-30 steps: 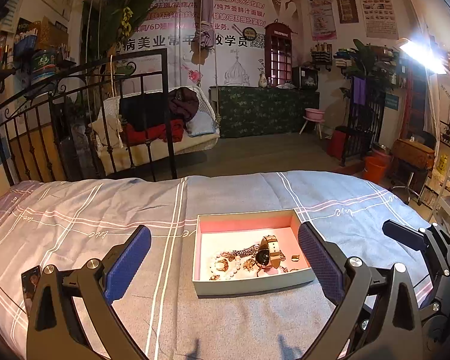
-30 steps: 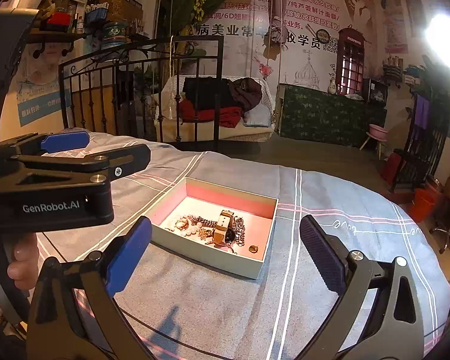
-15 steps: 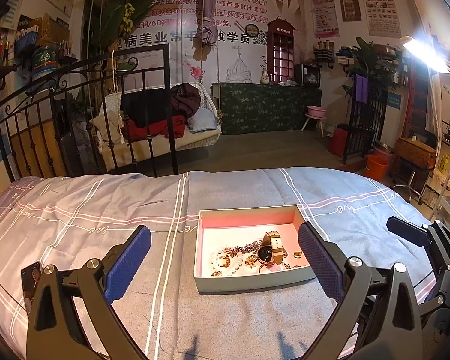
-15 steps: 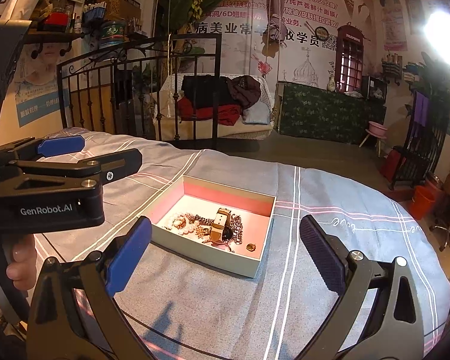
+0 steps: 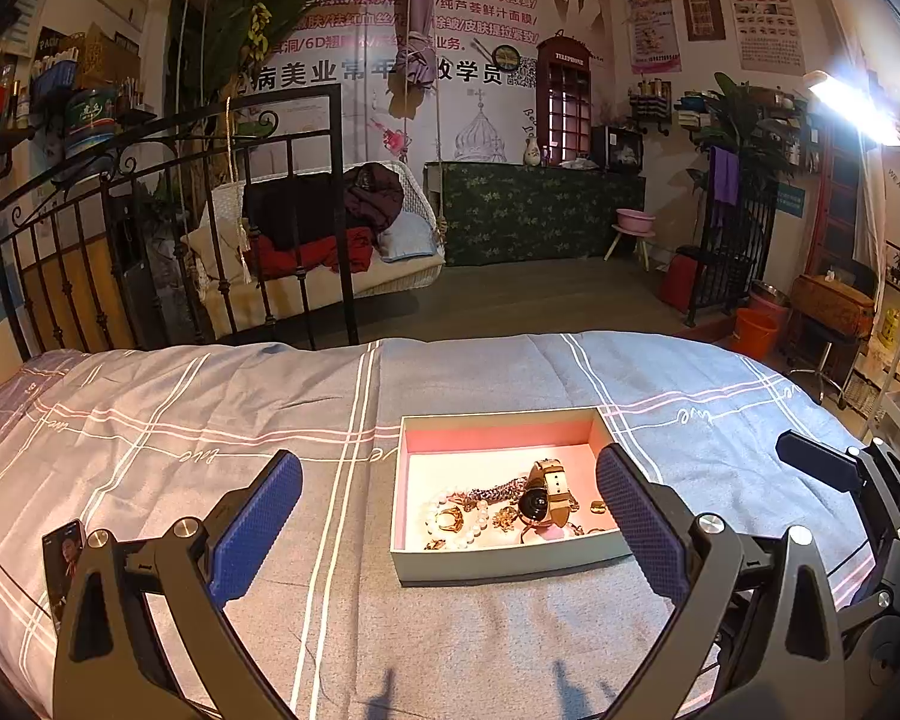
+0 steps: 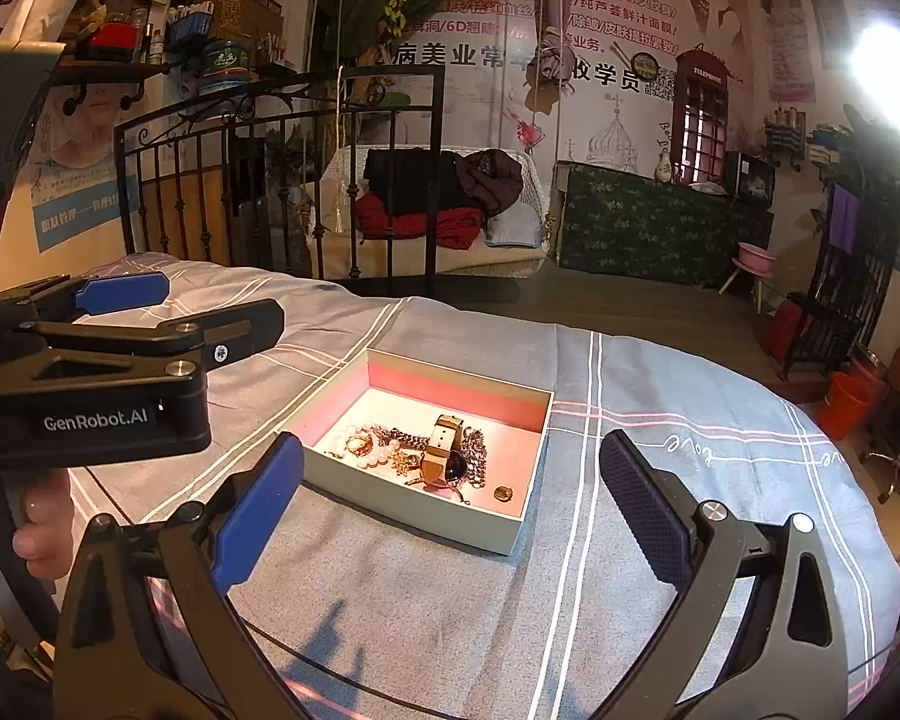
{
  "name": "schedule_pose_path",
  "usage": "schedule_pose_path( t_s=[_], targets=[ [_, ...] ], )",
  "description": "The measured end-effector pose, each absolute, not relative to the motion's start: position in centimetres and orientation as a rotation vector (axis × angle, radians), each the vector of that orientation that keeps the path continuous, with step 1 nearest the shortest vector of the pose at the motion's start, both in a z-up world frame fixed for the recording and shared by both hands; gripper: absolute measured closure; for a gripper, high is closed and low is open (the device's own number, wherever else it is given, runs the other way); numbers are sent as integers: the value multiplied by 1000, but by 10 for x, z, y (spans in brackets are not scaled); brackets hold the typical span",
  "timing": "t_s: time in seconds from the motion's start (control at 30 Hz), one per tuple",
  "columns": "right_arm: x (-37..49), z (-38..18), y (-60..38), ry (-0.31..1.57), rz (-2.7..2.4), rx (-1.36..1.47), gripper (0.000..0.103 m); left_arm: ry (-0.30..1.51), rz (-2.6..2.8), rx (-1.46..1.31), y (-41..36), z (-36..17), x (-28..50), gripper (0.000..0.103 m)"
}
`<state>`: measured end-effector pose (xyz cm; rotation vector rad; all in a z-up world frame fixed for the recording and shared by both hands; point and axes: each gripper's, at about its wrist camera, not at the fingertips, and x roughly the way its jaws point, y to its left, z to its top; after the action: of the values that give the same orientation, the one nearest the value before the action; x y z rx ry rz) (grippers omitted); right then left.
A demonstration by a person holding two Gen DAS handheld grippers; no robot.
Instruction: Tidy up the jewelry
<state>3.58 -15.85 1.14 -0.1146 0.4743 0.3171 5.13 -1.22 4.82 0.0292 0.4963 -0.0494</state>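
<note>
An open shallow box [image 5: 498, 561] with a pink inside sits on the bed; it also shows in the right wrist view [image 6: 408, 513]. In it lie a watch with a tan strap [image 5: 546, 492] [image 6: 441, 450], a pearl bracelet [image 5: 471, 531], gold pieces and a dark chain [image 6: 480, 450]. My left gripper [image 5: 450, 516] is open and empty, just short of the box's near side. My right gripper [image 6: 450, 510] is open and empty, near the box's near right corner. The left gripper's body shows at the left of the right wrist view [image 6: 108, 372].
The bed has a grey-blue sheet [image 5: 210, 420] with pink and white stripes. A small photo card [image 5: 63, 555] lies at the left. A black iron bed frame [image 5: 168, 228] stands at the far edge. The right gripper shows at the right edge [image 5: 858, 498].
Both grippers have shifted slightly; the box sits a little nearer and lower in the views. Both stay open and empty.
</note>
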Motion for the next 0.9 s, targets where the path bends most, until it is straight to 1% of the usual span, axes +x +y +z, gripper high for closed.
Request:
schedule_pose_path(
  t_s=[0.67,0.9],
  targets=[
    [39,7,-157,480,317,-122,6,506,-49,45,-15,43,51,6],
    [41,5,-157,481,319,-125,6,479,-44,60,-19,45,48,6]
  ],
)
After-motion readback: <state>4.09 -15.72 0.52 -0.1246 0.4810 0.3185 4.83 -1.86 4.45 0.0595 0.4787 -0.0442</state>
